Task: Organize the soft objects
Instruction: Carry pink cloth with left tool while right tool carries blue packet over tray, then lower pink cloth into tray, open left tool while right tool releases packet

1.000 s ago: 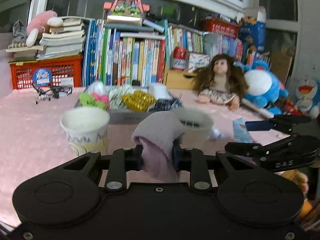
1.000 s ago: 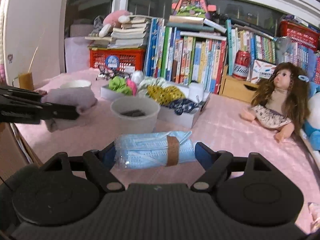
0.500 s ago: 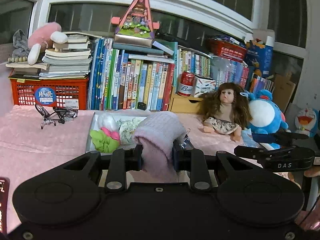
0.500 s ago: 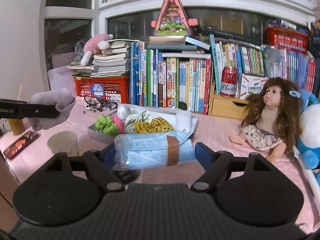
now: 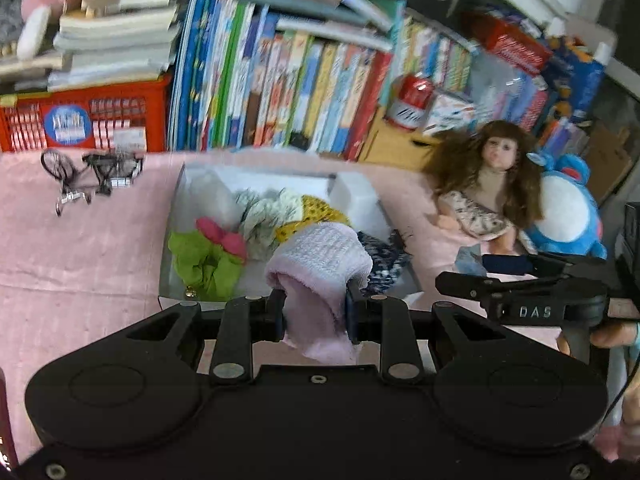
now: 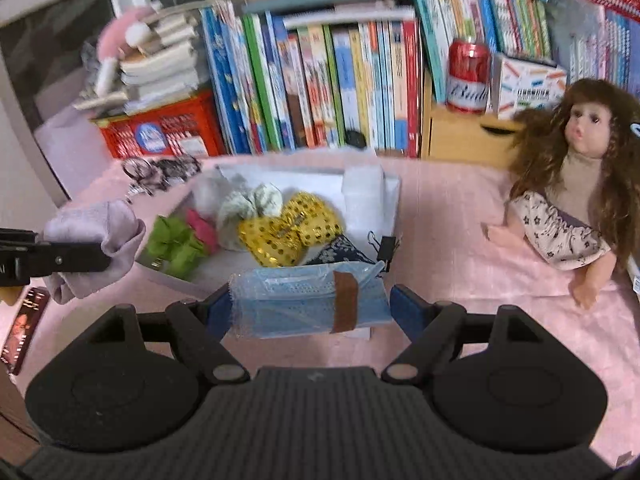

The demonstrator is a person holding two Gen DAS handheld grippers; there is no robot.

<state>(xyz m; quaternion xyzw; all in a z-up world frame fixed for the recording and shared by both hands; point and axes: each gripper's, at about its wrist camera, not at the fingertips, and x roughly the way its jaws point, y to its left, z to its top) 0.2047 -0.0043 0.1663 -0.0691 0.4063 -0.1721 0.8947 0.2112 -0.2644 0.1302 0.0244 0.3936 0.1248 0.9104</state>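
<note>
My left gripper is shut on a folded pale pink towel, which hangs above the near edge of a shallow white box. From the right wrist view the same towel shows at the left, beside the box's left end. My right gripper is shut on a plastic-wrapped pack of blue face masks with a brown tape band, held over the box's near rim. Inside the box lie a green and pink scrunchie, a pale bow, a gold sequin bow and a dark floral cloth.
A long-haired doll and a blue plush sit to the right on the pink tablecloth. Upright books, a red can and a red basket line the back. Small wire bicycles stand at the left. A phone lies at the near left.
Both grippers rose and advanced from the paper cups toward the white box, then tilted down over it. The cups have dropped out of view. Both loads stay gripped.
</note>
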